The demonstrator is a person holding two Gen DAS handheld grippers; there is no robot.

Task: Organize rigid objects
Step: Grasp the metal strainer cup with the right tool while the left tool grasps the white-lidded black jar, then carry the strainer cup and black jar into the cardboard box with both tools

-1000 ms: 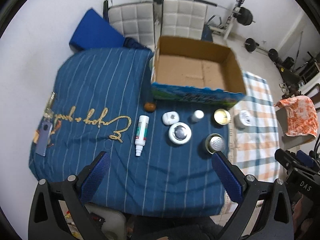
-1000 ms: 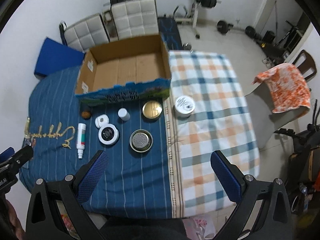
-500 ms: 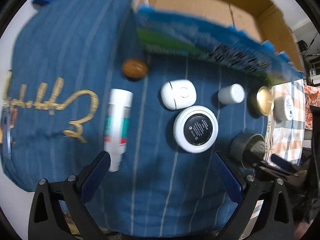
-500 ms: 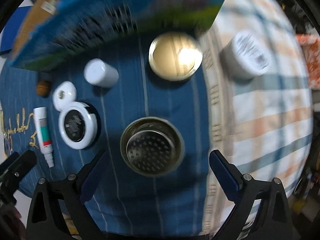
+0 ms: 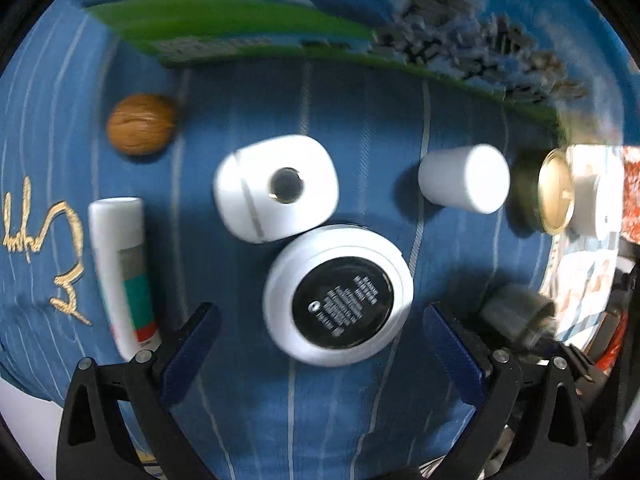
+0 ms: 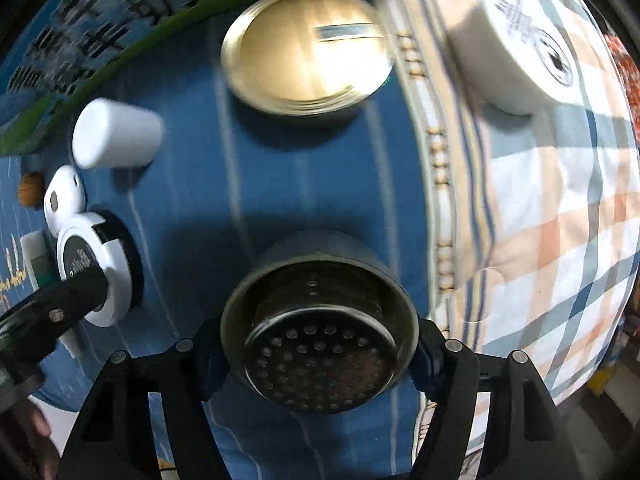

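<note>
The right gripper (image 6: pixel 320 352) brackets the perforated metal strainer cup (image 6: pixel 320 344) at lower centre, jaws spread and apparently not yet clenched; squeeze evenly below its rim. The left gripper (image 5: pixel 320 344), jaws released, should centre on the round white jar (image 5: pixel 338 306).

left gripper (image 5: pixel 320 332) fingers spread, right gripper (image 6: pixel 318 344) fingers narrowed

A home, by the look of it — a worktop dressed in household cloths: a blue striped cloth (image 5: pixel 328 400) with gold embroidered script (image 5: pixel 60 256) at the left of the frame, and a checked orange-and-blue cloth (image 6: pixel 560 216) at the right. Small domestic things lie on it — a walnut (image 5: pixel 141 124), a white cream jar (image 6: pixel 516 44), a gold tin lid (image 6: pixel 308 44).
</note>
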